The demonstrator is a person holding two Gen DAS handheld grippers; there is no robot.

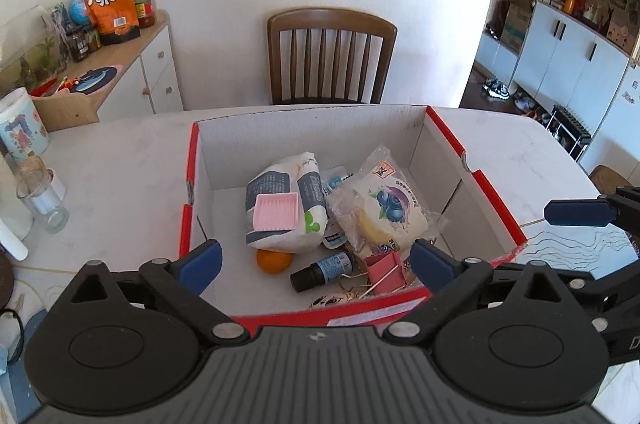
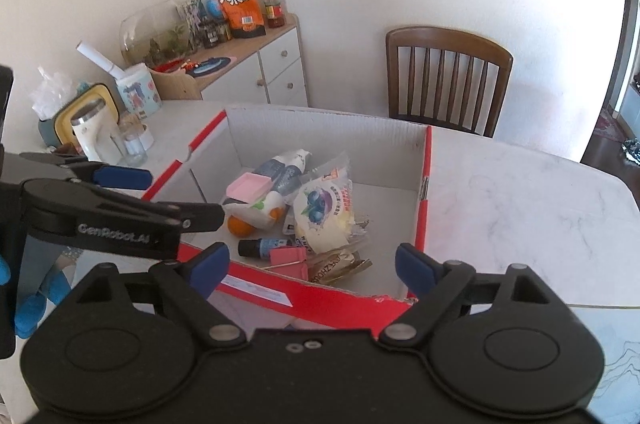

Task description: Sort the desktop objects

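Note:
A red and white cardboard box [image 1: 400,128] [image 2: 422,220] stands on the white marble table [image 1: 120,160] [image 2: 520,192]. Inside lie a white pouch with a pink tray [image 1: 277,211] [image 2: 248,186] on it, a blueberry bread bag [image 1: 384,212] [image 2: 324,216], an orange [image 1: 273,261] [image 2: 240,226], a small dark bottle [image 1: 324,270] [image 2: 262,247] and a pink binder clip [image 1: 386,274] [image 2: 288,260]. My left gripper [image 1: 316,264] is open and empty above the box's near edge. My right gripper [image 2: 312,266] is open and empty above the near corner.
A wooden chair [image 1: 332,56] [image 2: 446,80] stands behind the table. A glass jar [image 1: 42,200], a kettle [image 2: 94,134] and a patterned cup [image 1: 20,130] stand at the table's left end. A sideboard [image 1: 132,64] with snack bags is behind.

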